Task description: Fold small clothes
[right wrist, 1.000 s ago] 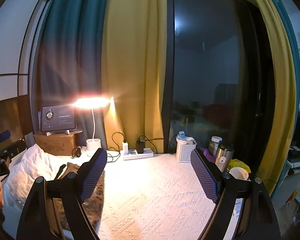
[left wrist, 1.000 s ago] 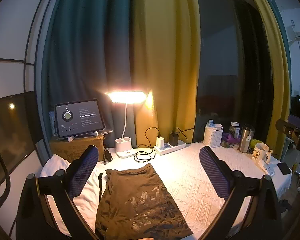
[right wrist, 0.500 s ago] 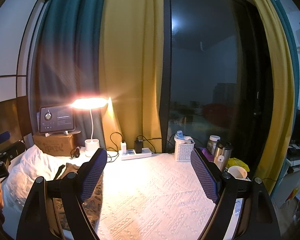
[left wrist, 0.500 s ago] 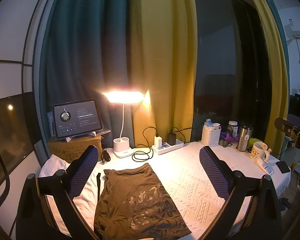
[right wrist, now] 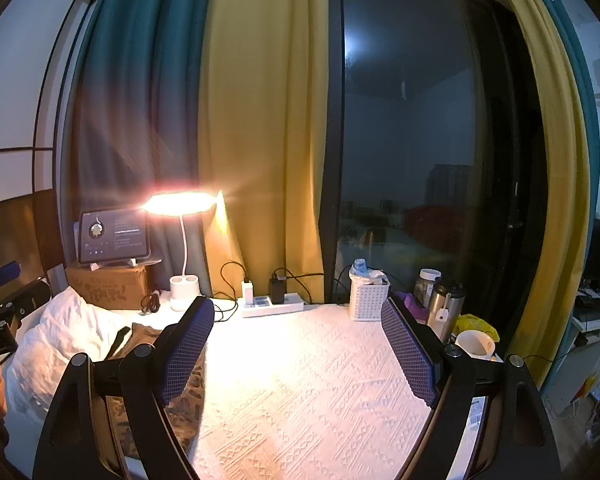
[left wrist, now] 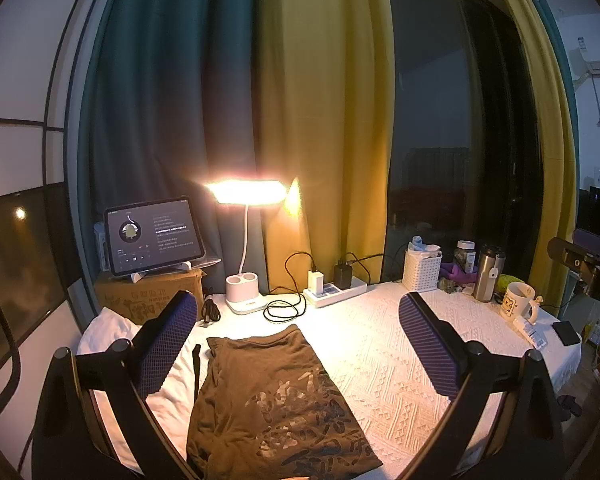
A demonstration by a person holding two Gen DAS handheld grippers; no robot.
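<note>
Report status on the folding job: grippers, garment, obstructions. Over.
Left gripper open, empty. Right gripper open, empty. Brown garment flat on white cover, untouched. Black strap beside it.

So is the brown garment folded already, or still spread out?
Spread out: the brown garment lies flat on the white cover, print up, no fold visible.

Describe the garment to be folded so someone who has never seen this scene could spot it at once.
Start at the lit desk lamp at the back of the white textured tablecloth. Just in front of its base, toward the left side, lies a brown shirt spread flat. It is the only dark cloth there, with a pale printed pattern, beside a white pillow.
</note>
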